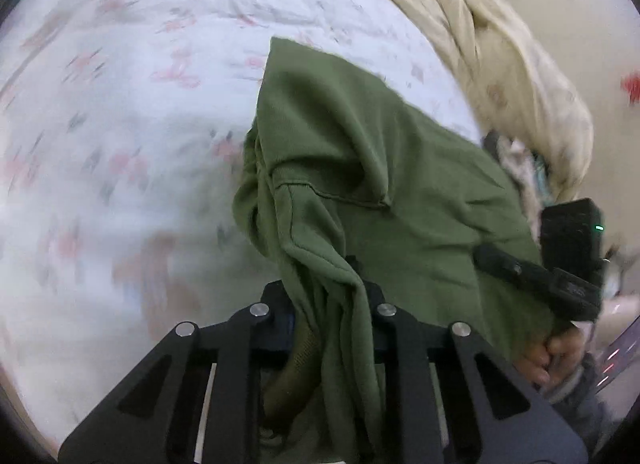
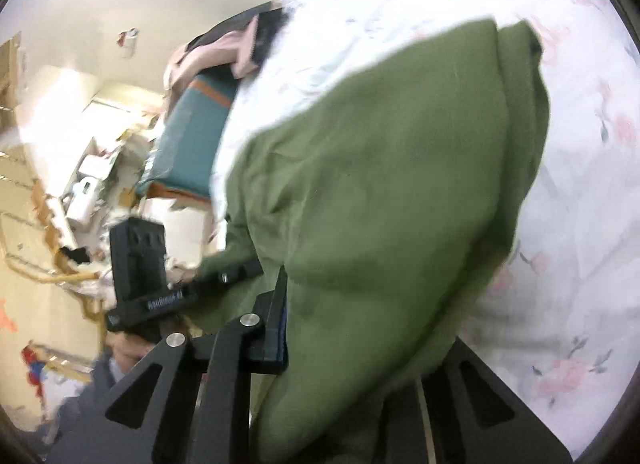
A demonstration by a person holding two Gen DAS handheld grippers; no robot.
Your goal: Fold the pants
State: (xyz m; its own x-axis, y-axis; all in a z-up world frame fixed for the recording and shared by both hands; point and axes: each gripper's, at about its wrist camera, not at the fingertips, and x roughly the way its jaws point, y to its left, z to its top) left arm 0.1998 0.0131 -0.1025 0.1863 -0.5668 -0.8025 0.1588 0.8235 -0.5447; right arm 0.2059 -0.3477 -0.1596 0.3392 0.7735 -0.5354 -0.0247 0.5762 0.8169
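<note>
Both grippers clamp green sweatpants (image 1: pixel 360 167) in mid-air: the left gripper (image 1: pixel 326 288) pinches a bunched seam edge, the right gripper (image 2: pixel 360 328) bites fabric that drapes over its fingers. Apparently lifted to straighten for folding, the garment hangs above a floral bedsheet (image 1: pixel 120 103).

Green pants (image 2: pixel 384 191) draped over right gripper (image 2: pixel 344 328), hiding right finger and jaw gap. Left gripper (image 1: pixel 328 300) fingertips buried in cloth folds. Bed sheet (image 1: pixel 120 103) print motion-blurred. Pants' lower part cut off by bottom edge.
</note>
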